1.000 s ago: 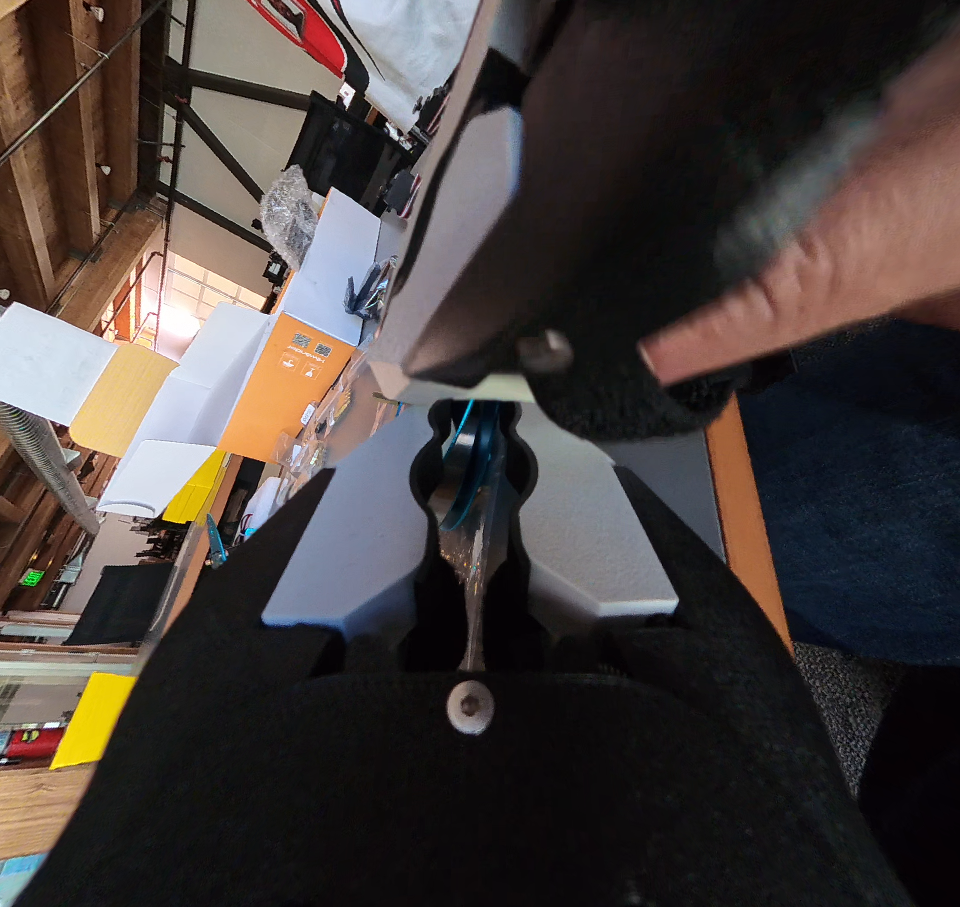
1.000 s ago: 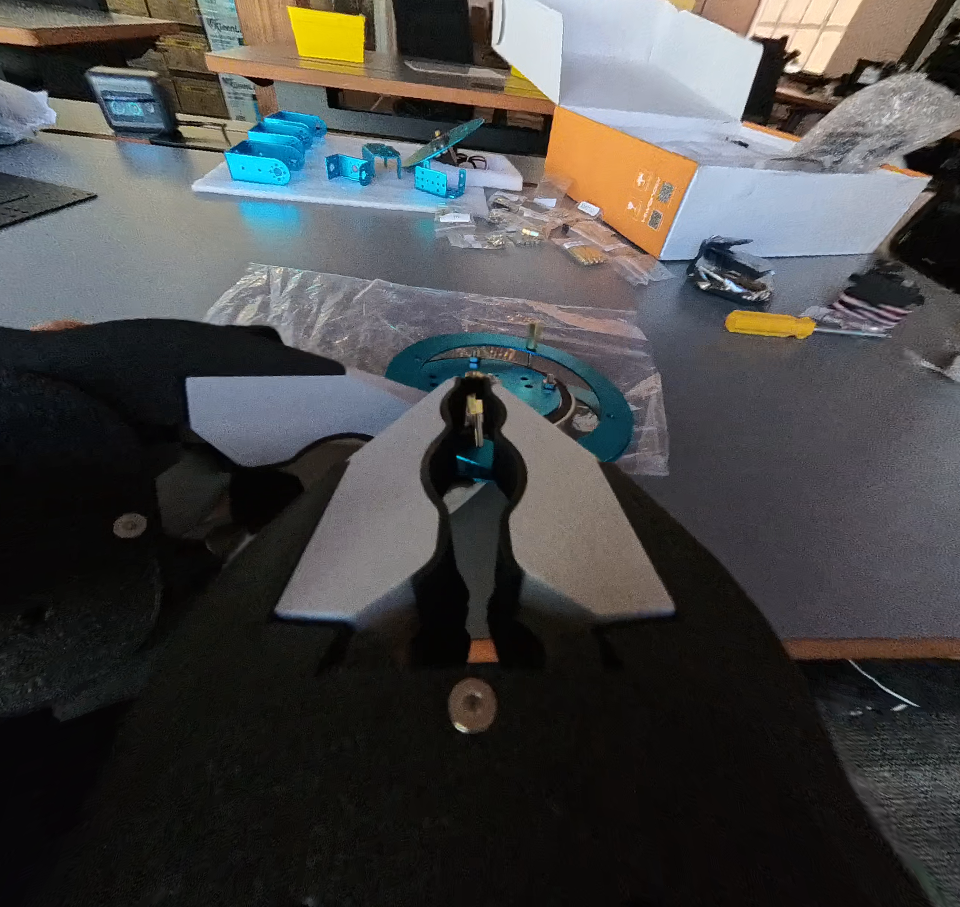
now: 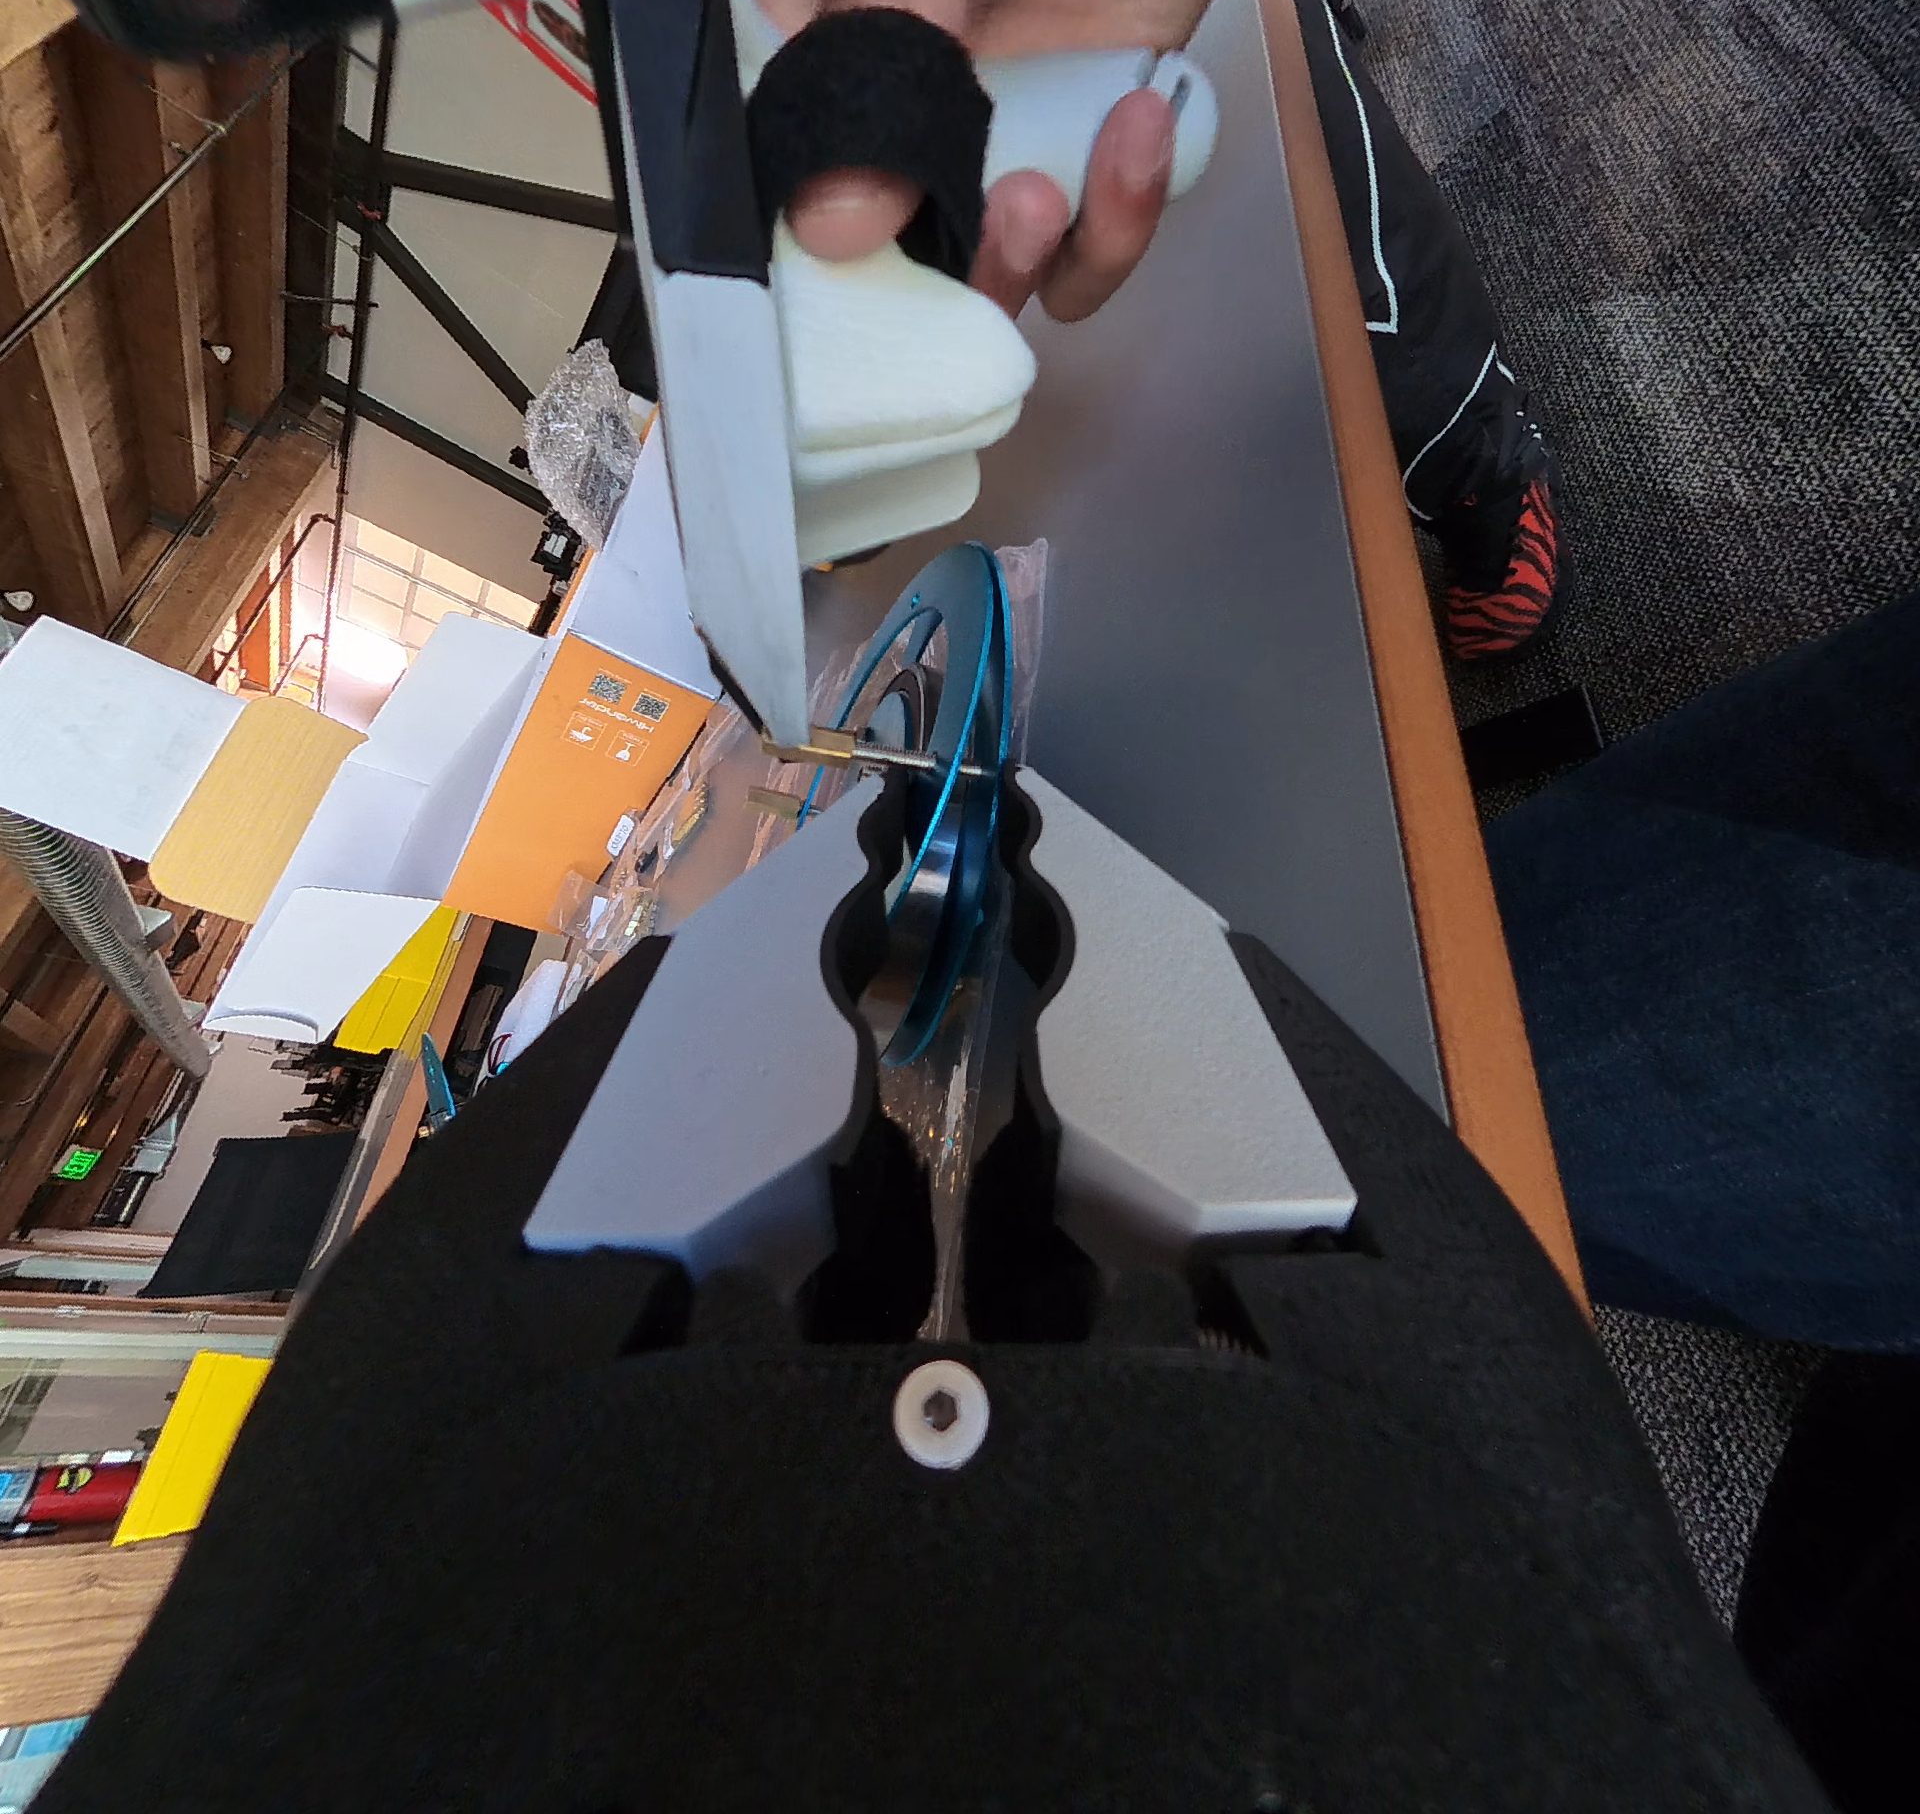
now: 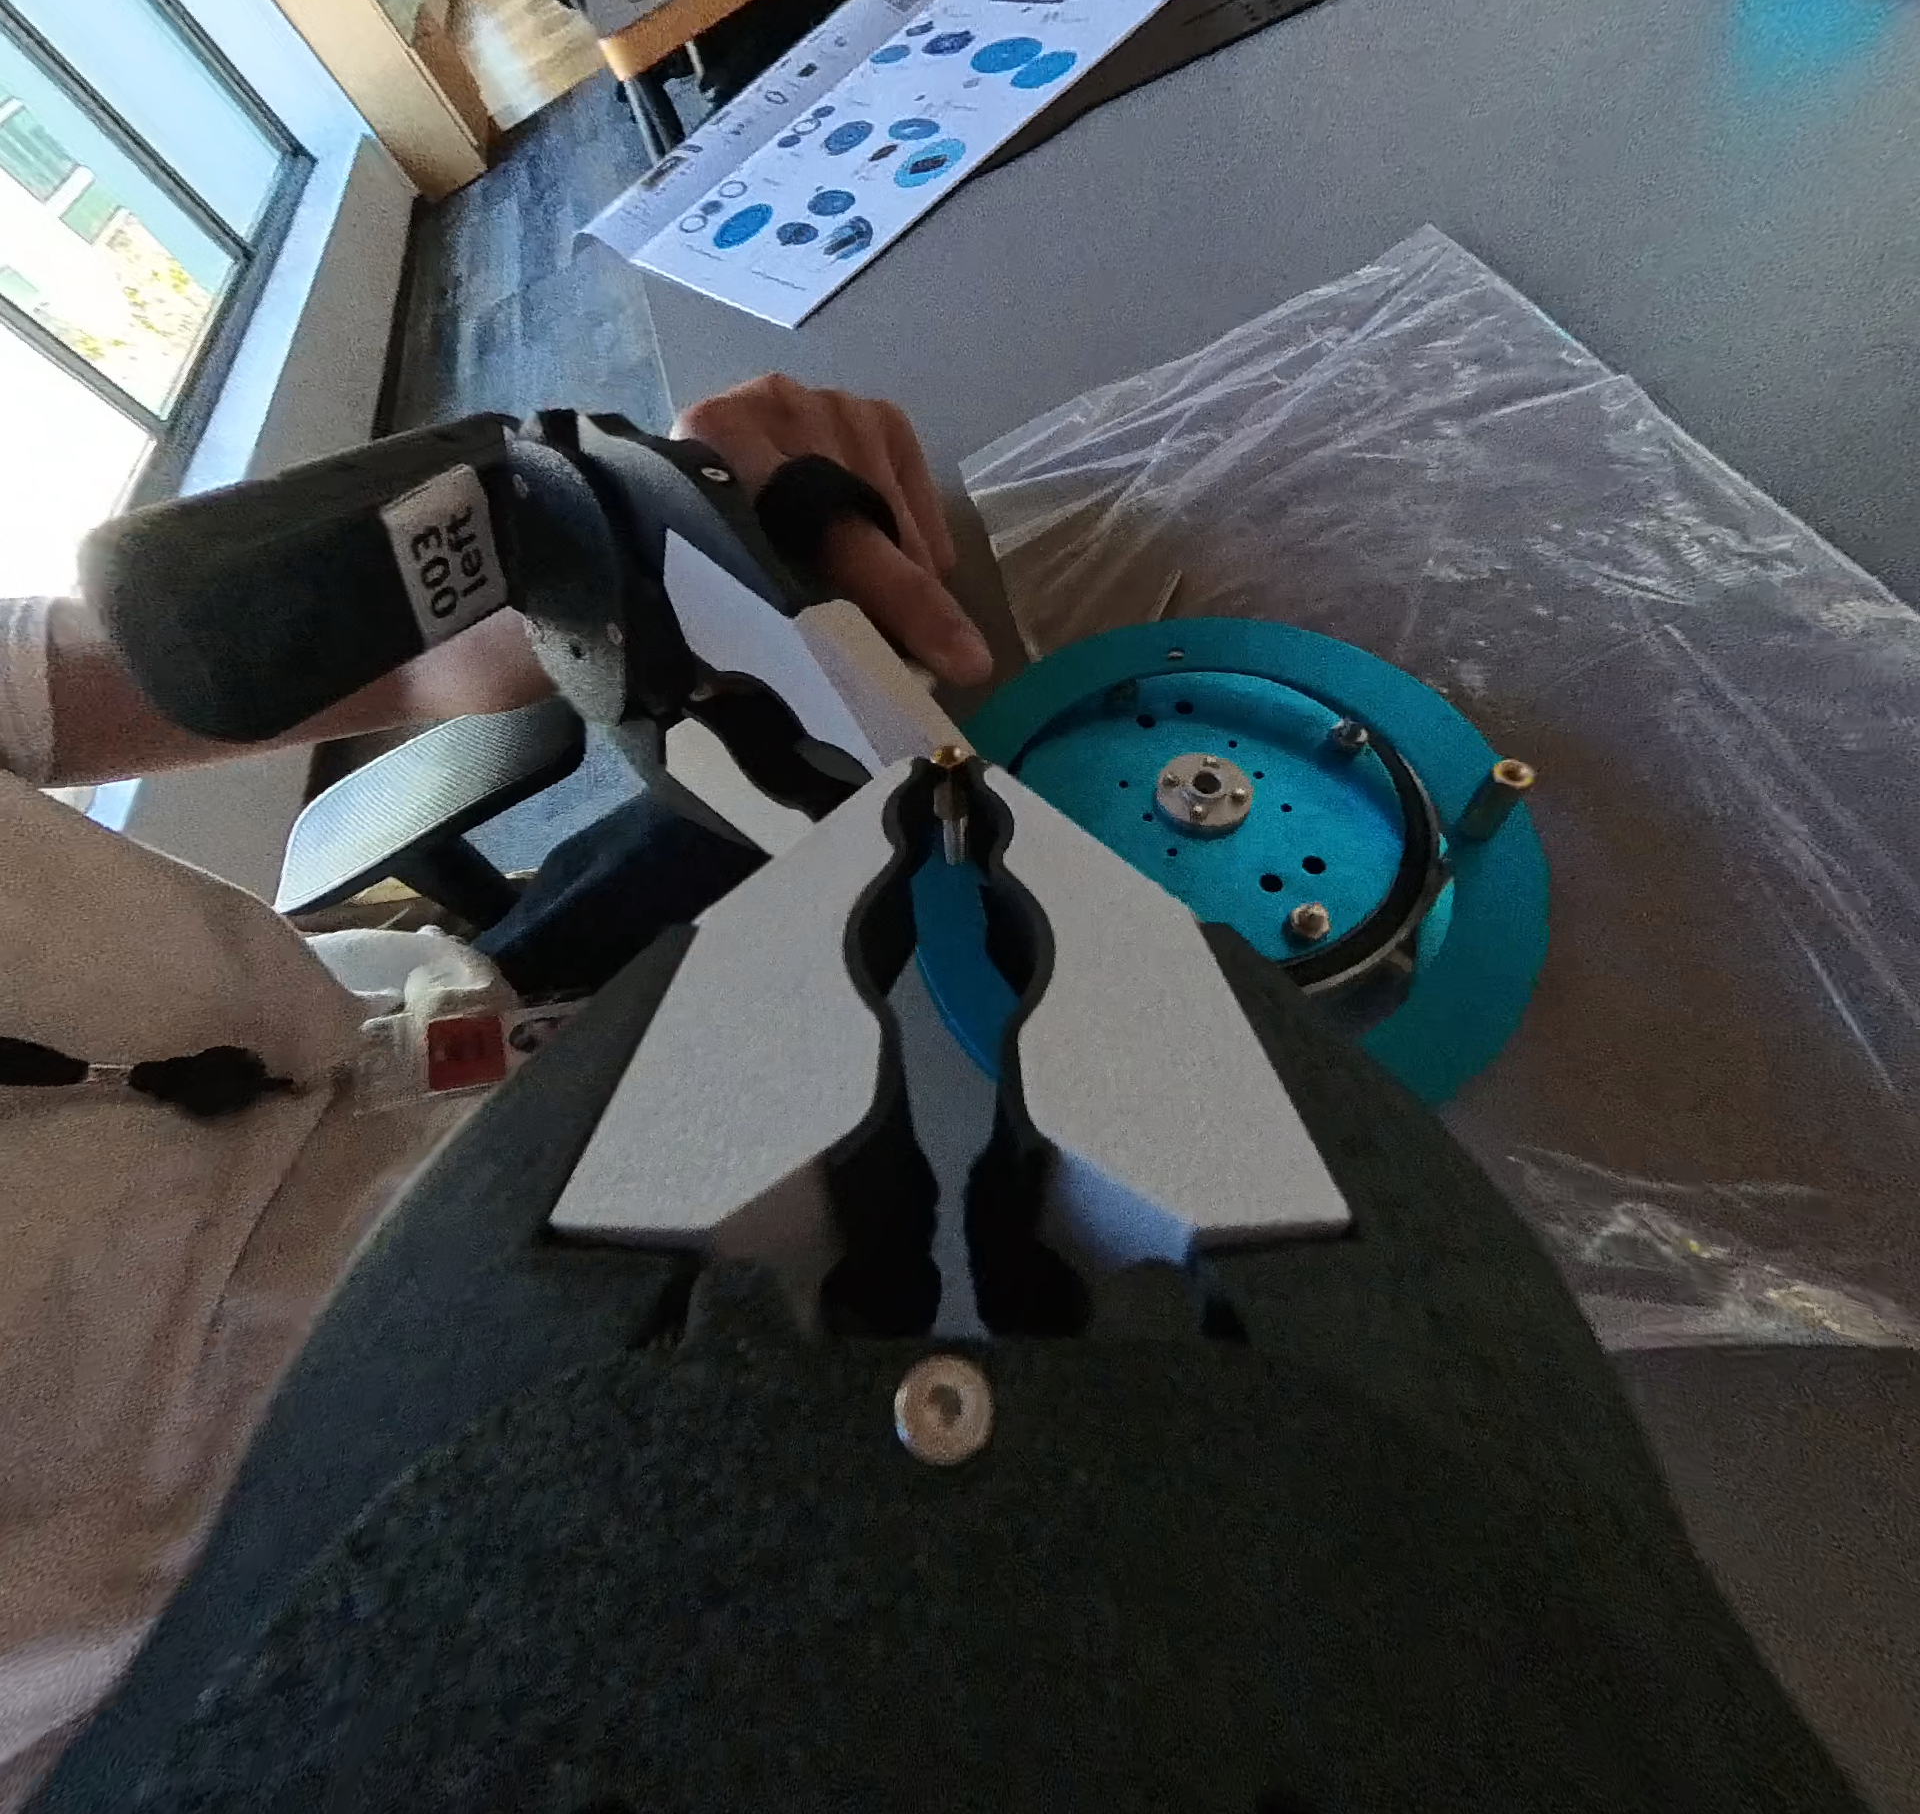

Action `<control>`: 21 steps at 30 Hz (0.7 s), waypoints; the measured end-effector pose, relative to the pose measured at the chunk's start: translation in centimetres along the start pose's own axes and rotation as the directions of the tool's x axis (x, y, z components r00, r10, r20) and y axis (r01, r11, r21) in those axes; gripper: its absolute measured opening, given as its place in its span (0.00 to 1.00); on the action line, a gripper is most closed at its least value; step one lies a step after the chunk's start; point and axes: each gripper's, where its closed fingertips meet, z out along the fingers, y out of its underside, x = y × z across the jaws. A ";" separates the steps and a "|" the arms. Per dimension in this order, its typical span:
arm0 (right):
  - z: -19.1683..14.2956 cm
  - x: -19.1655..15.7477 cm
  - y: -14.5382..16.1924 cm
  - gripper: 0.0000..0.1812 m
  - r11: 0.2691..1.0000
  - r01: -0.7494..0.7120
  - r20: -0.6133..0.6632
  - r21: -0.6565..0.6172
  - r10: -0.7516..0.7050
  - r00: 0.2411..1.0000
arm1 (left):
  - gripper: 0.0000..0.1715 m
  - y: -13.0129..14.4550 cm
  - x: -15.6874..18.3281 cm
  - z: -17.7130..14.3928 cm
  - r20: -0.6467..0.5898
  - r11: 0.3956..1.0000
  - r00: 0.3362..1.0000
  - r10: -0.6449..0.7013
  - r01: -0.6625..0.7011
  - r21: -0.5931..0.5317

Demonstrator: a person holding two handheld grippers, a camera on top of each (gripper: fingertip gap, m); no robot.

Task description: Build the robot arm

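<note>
A blue metal disc (image 4: 1174, 954) with a silver hub (image 4: 1205, 793) and upright brass standoffs (image 4: 1501, 798) lies on a clear plastic bag (image 4: 1455, 517). My left gripper (image 3: 951, 798) is shut on the disc's rim (image 3: 940, 891), which shows edge-on, with a fold of bag in the jaws. It also shows in the right wrist view (image 4: 904, 704), held by a hand. My right gripper (image 4: 948, 777) is shut on a brass standoff (image 4: 951, 793) at the near rim. In the left wrist view the right gripper (image 3: 784, 725) holds that standoff (image 3: 805, 748), its threaded end touching the disc.
The grey table (image 3: 1195, 621) has an orange front edge (image 3: 1382, 621) close to the right of the disc. An open orange and white box (image 3: 561, 756) and small parts bags lie beyond. A printed sheet (image 4: 883, 133) lies farther off. A blue chair (image 3: 1714, 985) stands by the table.
My right gripper has rolled and swung round to the disc's rim beside the left gripper. In the left wrist view it has drawn back, and the standoff now shows at the disc.
</note>
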 end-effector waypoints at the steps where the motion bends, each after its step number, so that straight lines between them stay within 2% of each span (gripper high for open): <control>1: 0.0 0.1 0.1 0.02 1.000 0.003 -0.037 0.011 -0.002 0.999 | 0.10 0.0 0.0 0.0 -0.001 1.000 1.000 0.001 -0.001 0.000; 4: -0.4 0.5 0.2 0.02 0.999 -0.016 -0.230 0.042 0.025 0.973 | 0.10 0.0 0.1 0.0 -0.001 1.000 1.000 0.005 -0.005 0.000; 7: -0.1 0.7 -0.1 0.02 0.988 0.016 -0.485 0.151 0.060 0.873 | 0.10 0.0 0.0 0.0 -0.001 1.000 1.000 0.000 0.000 -0.003; 9: -0.3 0.8 0.0 0.02 0.975 0.090 -0.658 0.204 0.068 0.750 | 0.10 0.0 0.1 0.0 -0.002 1.000 1.000 0.003 -0.003 -0.004; 12: -0.5 0.7 0.0 0.02 0.960 0.199 -0.872 0.197 0.078 0.483 | 0.10 0.0 0.2 0.0 -0.004 1.000 1.000 0.020 -0.020 -0.007; 14: -0.6 0.6 0.0 0.02 0.953 0.235 -0.941 0.193 0.111 0.321 | 0.10 0.0 0.2 0.0 -0.003 1.000 1.000 0.018 -0.018 -0.006; 15: -0.6 0.6 -0.1 0.02 0.948 0.236 -0.949 0.214 0.143 0.282 | 0.10 0.0 0.1 0.0 -0.003 1.000 1.000 0.013 -0.013 -0.005; 18: -0.6 0.8 -0.1 0.02 0.925 0.196 -0.920 0.326 0.263 0.290 | 0.10 0.0 0.0 0.0 0.000 1.000 1.000 0.003 -0.003 -0.004; 21: -0.7 0.7 -0.1 0.02 0.925 0.188 -0.915 0.331 0.265 0.303 | 0.10 0.0 0.1 0.0 -0.004 1.000 1.000 0.009 -0.009 -0.003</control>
